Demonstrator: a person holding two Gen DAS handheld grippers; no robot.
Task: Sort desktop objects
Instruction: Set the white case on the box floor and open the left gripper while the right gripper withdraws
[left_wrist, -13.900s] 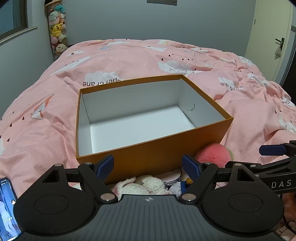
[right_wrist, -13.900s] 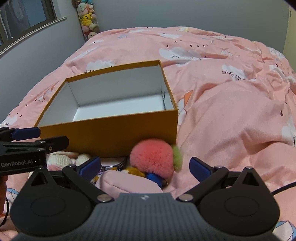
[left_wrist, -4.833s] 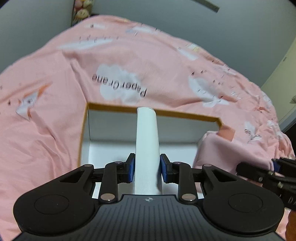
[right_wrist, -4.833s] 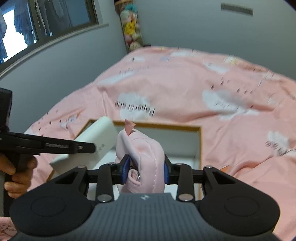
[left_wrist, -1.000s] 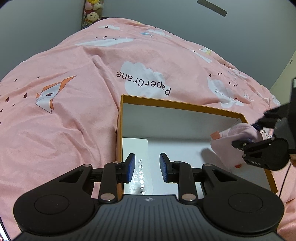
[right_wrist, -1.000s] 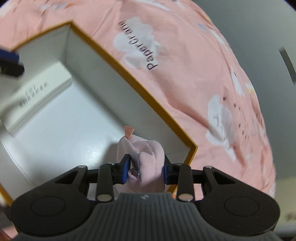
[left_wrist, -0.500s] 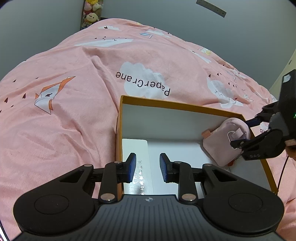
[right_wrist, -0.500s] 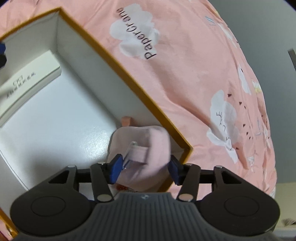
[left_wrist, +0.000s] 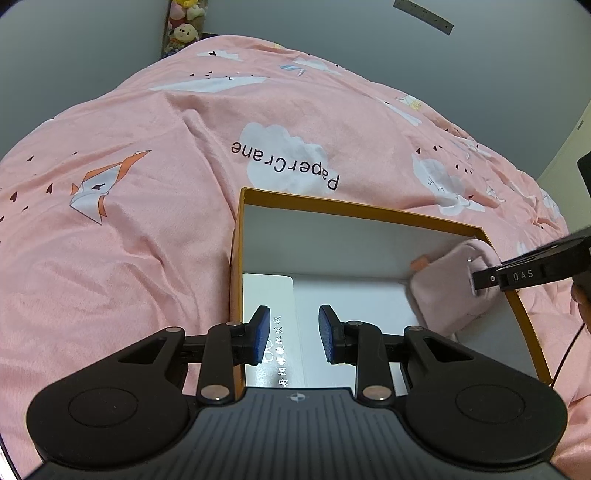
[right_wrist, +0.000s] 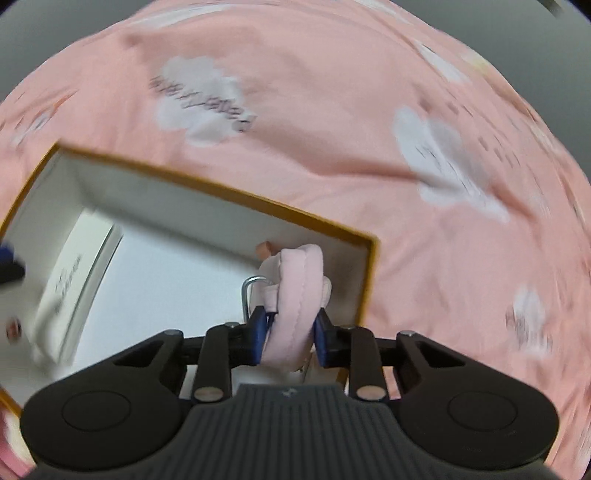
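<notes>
An orange box (left_wrist: 332, 205) with a white inside sits on the pink bedspread. A flat white carton (left_wrist: 271, 299) with printed text lies along its left wall, also in the right wrist view (right_wrist: 70, 284). My left gripper (left_wrist: 293, 334) is open and empty just above the carton. A pale pink fabric pouch (left_wrist: 448, 295) leans in the box's right far corner. In the right wrist view my right gripper (right_wrist: 289, 334) has its blue pads on both sides of the pouch (right_wrist: 295, 295), which has a metal ring (right_wrist: 249, 291).
The pink bedspread (left_wrist: 147, 206) with cloud and paper-crane prints surrounds the box. Stuffed toys (left_wrist: 183, 26) hang in the far left corner by the grey wall. The right wrist view is motion-blurred.
My right gripper opened half a second ago, and now its pads sit against the pouch in the box's right corner. The view has swung. My left gripper stays open over the carton.
</notes>
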